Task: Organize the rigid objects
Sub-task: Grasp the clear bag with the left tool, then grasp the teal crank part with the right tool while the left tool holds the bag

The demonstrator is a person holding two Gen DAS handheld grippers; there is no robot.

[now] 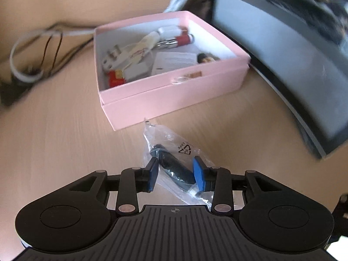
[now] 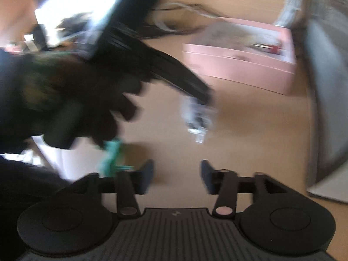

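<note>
My left gripper [image 1: 175, 174] is shut on a clear plastic bag [image 1: 174, 150] that holds a small black part, and carries it above the wooden table [image 1: 65, 130], just in front of the open pink box [image 1: 174, 89]. The box holds several small items, among them a red and silver one, a white one and a paper card. In the blurred right wrist view, the left gripper [image 2: 202, 93] hangs the bag [image 2: 196, 119] over the table short of the pink box [image 2: 239, 65]. My right gripper [image 2: 177, 175] is open and empty, low over the table.
A monitor or laptop [image 1: 271, 50] stands right of the box. Loose cables [image 1: 39, 52] lie at the back left. A teal object [image 2: 111, 154] sits left of my right gripper. A grey edge [image 2: 326, 108] runs along the right.
</note>
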